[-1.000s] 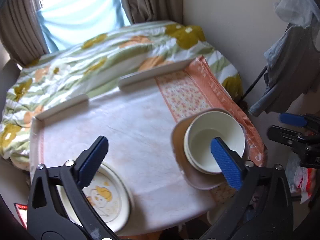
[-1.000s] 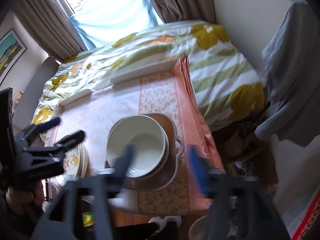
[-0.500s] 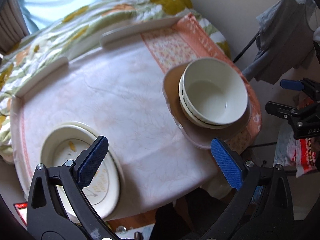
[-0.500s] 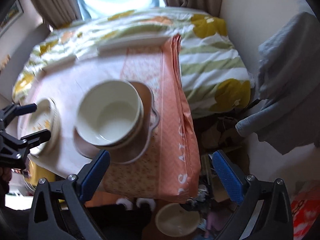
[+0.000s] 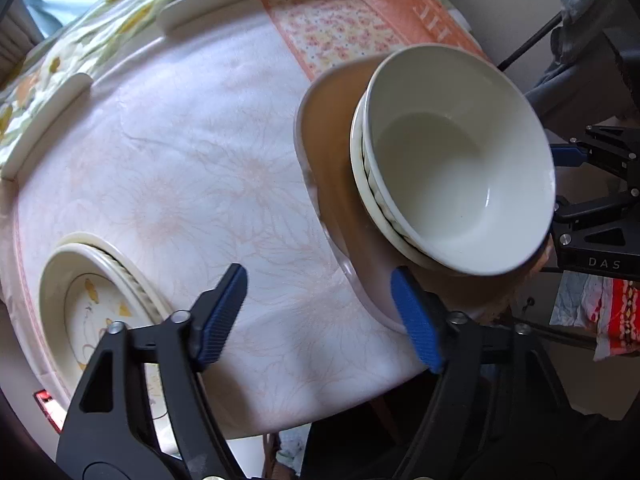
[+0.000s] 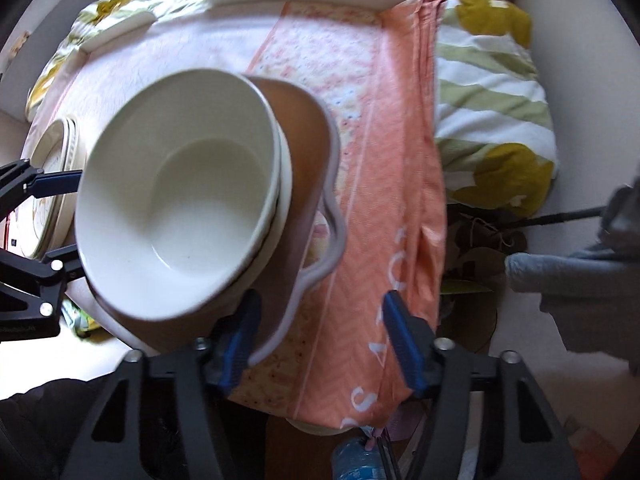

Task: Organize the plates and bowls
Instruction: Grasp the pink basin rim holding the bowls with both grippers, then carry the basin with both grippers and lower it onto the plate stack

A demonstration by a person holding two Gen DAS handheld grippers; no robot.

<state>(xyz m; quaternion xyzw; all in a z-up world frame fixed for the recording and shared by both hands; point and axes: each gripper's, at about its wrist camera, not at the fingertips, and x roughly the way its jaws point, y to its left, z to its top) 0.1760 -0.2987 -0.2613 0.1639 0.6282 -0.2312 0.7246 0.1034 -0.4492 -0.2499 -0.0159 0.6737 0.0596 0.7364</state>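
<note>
Crowding brown tray (image 5: 340,184): stacked bowls (image 5: 460,176)

My left arm across the plate stack (image 5: 92,312), lower bowls (image 5: 362,168) nested nearly out of sight.

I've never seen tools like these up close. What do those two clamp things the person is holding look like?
Each hand-held gripper is a black frame of angular struts with triangular cut-outs and silver bolt heads at the joints. The left hand-held gripper and right hand-held gripper both end in two fingers tipped with ribbed blue pads. White letters "DAS" mark the right one's side. No cables or sleeves show.
</note>
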